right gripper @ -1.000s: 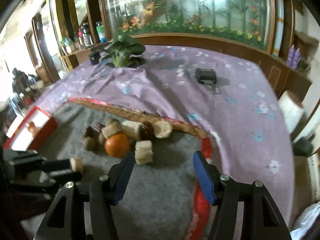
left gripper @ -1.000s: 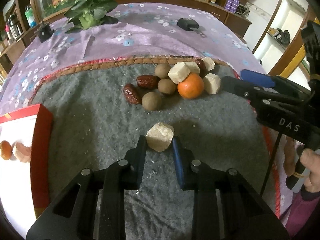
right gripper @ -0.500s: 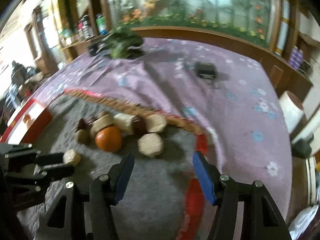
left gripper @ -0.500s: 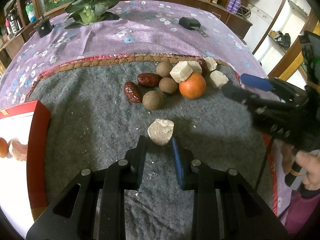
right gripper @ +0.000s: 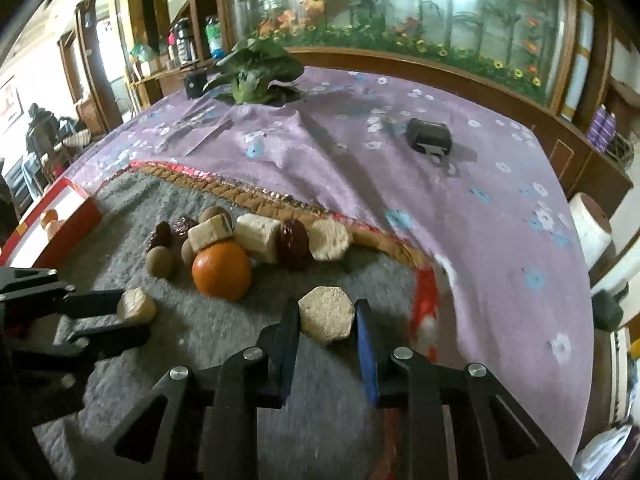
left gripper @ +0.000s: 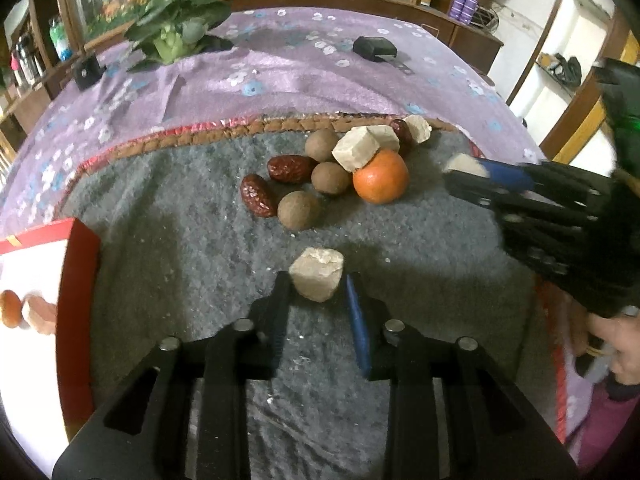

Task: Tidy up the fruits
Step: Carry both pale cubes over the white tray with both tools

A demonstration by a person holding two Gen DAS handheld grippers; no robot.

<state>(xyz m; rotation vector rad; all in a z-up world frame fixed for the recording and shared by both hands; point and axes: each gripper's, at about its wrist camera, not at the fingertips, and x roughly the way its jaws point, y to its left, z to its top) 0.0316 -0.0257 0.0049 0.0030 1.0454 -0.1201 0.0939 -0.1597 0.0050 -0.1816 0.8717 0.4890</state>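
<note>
My left gripper is shut on a beige cake piece, held over the grey mat. My right gripper is shut on a hexagonal beige cake; it also shows in the left wrist view. A pile sits ahead on the mat: an orange, red dates, brown round fruits and beige cake pieces. In the right wrist view the orange and the pile lie left of my gripper, and the left gripper shows at the left.
A red-rimmed white box at the left holds an orange fruit and a pale piece. The purple flowered cloth carries a green plant and a black case. A white roll stands right.
My right gripper has closed on the hexagonal cake at the pile's right side and drawn it away from the pile. My left gripper still holds its cake piece, almost unmoved.
</note>
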